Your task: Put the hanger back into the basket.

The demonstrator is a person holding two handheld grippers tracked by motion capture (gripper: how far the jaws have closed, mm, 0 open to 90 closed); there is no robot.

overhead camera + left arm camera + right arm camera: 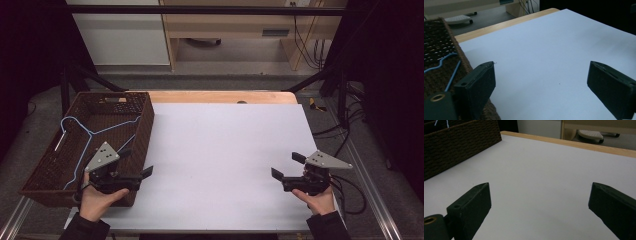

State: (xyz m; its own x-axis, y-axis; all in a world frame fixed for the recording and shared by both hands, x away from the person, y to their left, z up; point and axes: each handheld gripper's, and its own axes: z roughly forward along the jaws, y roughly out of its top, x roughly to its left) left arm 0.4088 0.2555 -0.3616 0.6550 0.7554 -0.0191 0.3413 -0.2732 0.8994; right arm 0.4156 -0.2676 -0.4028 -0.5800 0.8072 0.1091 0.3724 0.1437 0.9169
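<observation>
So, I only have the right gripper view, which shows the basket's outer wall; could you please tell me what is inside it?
Observer: A blue wire hanger lies in the basket.
Operator: Thank you. Where is the left tool?
Observer: The left tool is at the basket's near right corner, pointing out over the table.
Operator: Is it holding anything?
Observer: No, its jaws stand wide apart with nothing between them.
</observation>
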